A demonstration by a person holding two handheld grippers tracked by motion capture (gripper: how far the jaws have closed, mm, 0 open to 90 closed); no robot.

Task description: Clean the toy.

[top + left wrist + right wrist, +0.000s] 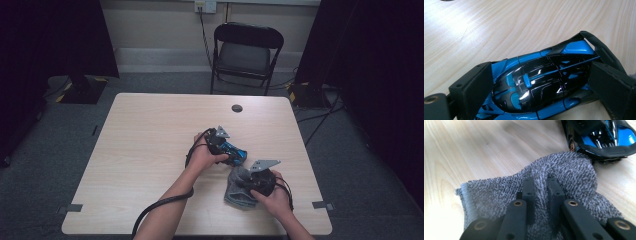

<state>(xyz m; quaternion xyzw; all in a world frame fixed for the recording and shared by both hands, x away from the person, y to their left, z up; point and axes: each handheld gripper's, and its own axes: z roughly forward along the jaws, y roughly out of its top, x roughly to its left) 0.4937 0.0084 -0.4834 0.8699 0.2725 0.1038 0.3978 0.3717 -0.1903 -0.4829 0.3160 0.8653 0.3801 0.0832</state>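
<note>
A glossy blue and black toy car (541, 82) lies on the light wooden table (150, 150), right of centre. My left gripper (541, 86) is shut on it, one black pad against each side of its body. In the high view that left gripper (225, 147) sits over the car (240, 155). Just below and to the right, a grey terry cloth (235, 196) lies crumpled on the table. My right gripper (540, 192) is shut on a raised fold of the cloth (569, 172), and the car's tail (604, 142) sits just beyond it. The right gripper (251, 180) rests on the cloth's upper edge.
A round cable hole (237, 108) sits near the table's far edge. A black folding chair (247, 52) stands behind the table. Tape marks (70, 208) sit at the near corners. The left half of the tabletop is bare wood.
</note>
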